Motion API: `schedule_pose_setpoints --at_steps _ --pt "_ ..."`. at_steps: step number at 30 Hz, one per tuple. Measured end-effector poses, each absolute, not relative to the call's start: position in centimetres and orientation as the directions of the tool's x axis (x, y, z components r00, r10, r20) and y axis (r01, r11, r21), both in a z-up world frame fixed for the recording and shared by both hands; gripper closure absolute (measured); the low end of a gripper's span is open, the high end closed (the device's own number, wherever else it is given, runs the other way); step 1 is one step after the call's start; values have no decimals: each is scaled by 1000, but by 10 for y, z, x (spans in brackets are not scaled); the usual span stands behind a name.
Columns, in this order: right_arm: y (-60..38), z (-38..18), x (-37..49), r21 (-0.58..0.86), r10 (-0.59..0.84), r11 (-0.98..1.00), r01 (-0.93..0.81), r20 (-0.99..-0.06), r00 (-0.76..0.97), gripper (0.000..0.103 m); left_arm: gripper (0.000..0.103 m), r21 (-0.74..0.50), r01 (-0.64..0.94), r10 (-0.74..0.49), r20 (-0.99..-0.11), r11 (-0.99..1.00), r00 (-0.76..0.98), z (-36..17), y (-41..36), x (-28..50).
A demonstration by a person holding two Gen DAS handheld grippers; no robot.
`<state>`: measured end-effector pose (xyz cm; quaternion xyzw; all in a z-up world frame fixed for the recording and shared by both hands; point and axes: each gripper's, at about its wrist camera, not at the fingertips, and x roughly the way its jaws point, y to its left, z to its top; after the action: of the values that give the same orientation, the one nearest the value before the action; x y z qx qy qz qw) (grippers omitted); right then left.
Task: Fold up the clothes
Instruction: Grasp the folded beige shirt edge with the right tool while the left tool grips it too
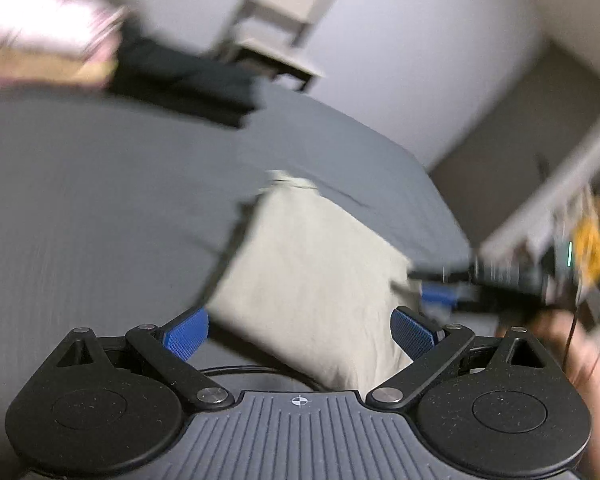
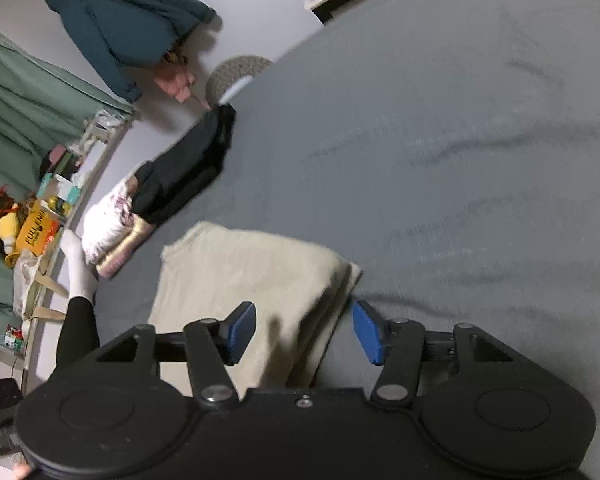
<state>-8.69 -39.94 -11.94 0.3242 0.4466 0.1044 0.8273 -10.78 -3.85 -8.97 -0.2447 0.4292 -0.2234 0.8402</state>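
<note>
Blue ribbed pads [image 1: 188,334] line both fingers of the left tool [image 1: 300,332], whose jaws are spread wide with nothing between them. The left tool hangs above the near end of a beige folded garment [image 1: 312,280], which lies flat on the grey bed sheet [image 1: 100,200]. The left wrist view is motion-blurred, so contact with the fabric cannot be confirmed.

The right tool [image 2: 304,330] is likewise spread apart and grips nothing. Its left pad [image 2: 242,330] sits over the beige folded garment [image 2: 252,280]; its right pad is just beyond the garment's folded edge, over the grey bed sheet [image 2: 440,140].

Beyond the garment, along the far edge of the bed, a stack of folded clothes is visible: a black folded item [image 2: 188,168] next to a white and pink folded pile [image 2: 112,224]. In the left wrist view the right tool appears at the right edge, blurred.

Off the bed, a dark blue garment [image 2: 120,28] lies on the pale floor. A shelf with boxes and a yellow toy [image 2: 6,228] stands at the left.
</note>
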Motion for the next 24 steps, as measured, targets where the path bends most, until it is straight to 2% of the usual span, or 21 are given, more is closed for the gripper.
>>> schedule_pose_setpoints --at_steps 5,12,17,21,24 --pt "-403 -126 -85 668 486 730 144 -656 578 47 5 -766 -77 -646 -587 638 487 -126 -12 -92" --pt "-403 -127 -86 672 489 726 144 -653 579 44 5 -835 -139 -695 -525 532 492 -144 -13 -79" --pt "-407 -129 -86 692 498 705 157 -640 585 43 4 -848 -158 -682 -505 506 529 -146 -22 -67" --pt "-410 -132 -84 725 520 667 172 -618 589 34 4 -881 -155 -715 -457 448 529 -151 -26 -64" --pt "-411 -134 -82 748 538 640 174 -599 593 22 4 -880 -159 -717 -460 449 523 -153 -36 -62"
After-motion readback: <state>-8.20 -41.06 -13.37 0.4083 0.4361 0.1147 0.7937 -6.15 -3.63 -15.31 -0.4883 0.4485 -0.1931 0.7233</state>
